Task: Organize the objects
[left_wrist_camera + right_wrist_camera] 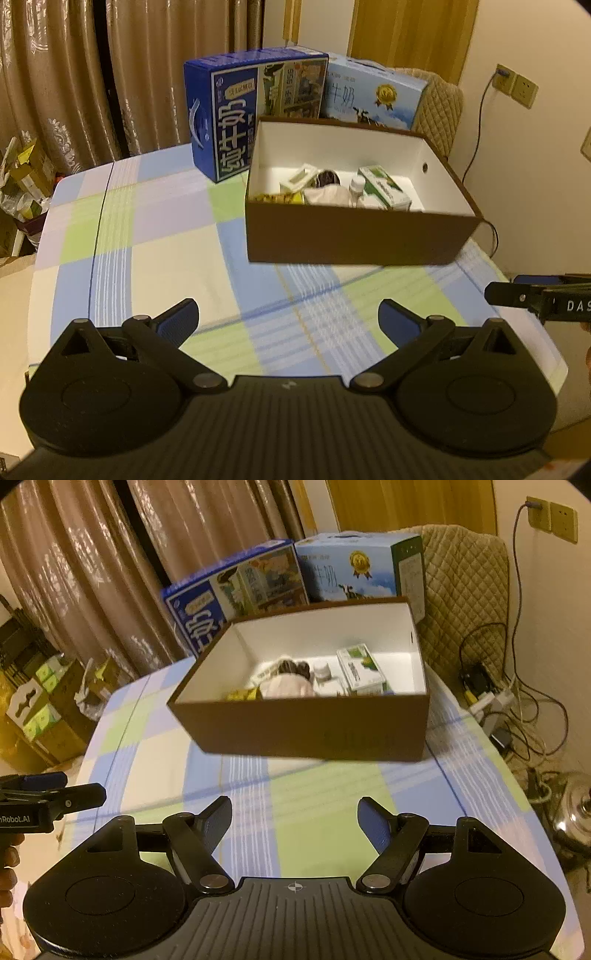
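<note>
Both my left gripper (288, 321) and right gripper (294, 821) hover spread and empty; I should approach the brown box (354, 236) squarely, clearing its rim.

Right tool (294, 821): jaws spread, empty, above checked tabletop (325, 805). Brown box (306, 727) ahead, white inside, holding green-white carton (360, 670), small jar (322, 672), pale bundle. Two milk cartons behind it. Left tool (79, 794) at left edge.

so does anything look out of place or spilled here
Nothing stands out: the brown box sits flat on the checked tablecloth with its items inside, nothing spilled, and both milk cartons behind it stand upright.
</note>
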`<control>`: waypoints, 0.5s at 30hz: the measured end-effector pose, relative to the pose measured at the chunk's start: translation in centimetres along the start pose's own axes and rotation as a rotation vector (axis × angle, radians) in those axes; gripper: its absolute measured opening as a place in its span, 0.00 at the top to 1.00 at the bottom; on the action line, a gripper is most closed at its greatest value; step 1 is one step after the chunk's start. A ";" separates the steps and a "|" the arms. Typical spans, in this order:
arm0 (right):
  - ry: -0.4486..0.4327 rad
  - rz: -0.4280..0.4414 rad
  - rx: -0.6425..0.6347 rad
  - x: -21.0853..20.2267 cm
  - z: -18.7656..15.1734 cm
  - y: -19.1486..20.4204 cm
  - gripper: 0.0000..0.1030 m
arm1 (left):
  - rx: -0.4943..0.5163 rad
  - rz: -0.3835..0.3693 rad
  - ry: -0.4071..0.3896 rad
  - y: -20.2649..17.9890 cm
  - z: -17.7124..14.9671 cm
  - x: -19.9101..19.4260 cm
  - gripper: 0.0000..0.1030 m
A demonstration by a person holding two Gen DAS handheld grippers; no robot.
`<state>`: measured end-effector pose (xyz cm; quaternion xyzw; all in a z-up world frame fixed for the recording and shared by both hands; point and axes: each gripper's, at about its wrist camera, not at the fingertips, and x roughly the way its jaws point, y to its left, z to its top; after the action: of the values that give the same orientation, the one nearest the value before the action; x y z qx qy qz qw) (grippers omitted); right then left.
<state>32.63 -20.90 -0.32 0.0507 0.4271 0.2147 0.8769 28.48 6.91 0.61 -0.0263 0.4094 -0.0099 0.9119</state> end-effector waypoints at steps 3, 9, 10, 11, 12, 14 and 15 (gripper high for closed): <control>0.013 -0.010 -0.006 -0.7 -1.4 0.7 0.30 | 0.010 0.003 0.014 0.1 -1.4 -0.9 0.01; 0.043 -0.020 -0.007 -1.7 -4.1 2.2 0.30 | 0.012 -0.006 0.046 0.1 -4.1 -2.0 0.01; 0.050 -0.021 -0.008 -1.8 -4.6 2.5 0.30 | 0.015 -0.008 0.052 0.1 -4.5 -2.2 0.01; 0.057 -0.023 -0.008 -1.9 -4.9 2.7 0.30 | 0.021 -0.011 0.058 0.0 -4.9 -2.3 0.01; 0.064 -0.024 -0.008 -2.0 -5.3 2.9 0.30 | 0.029 -0.013 0.061 -0.2 -5.2 -2.4 0.01; 0.077 -0.022 -0.009 -2.1 -6.1 3.3 0.30 | 0.045 -0.014 0.069 -0.5 -5.8 -2.5 0.01; 0.081 -0.022 -0.009 -2.2 -6.3 3.4 0.30 | 0.048 -0.016 0.075 -0.6 -6.1 -2.5 0.01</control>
<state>25.41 -19.33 -1.77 0.0333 0.4618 0.2087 0.8614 22.27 6.20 -1.59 -0.0071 0.4428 -0.0279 0.8962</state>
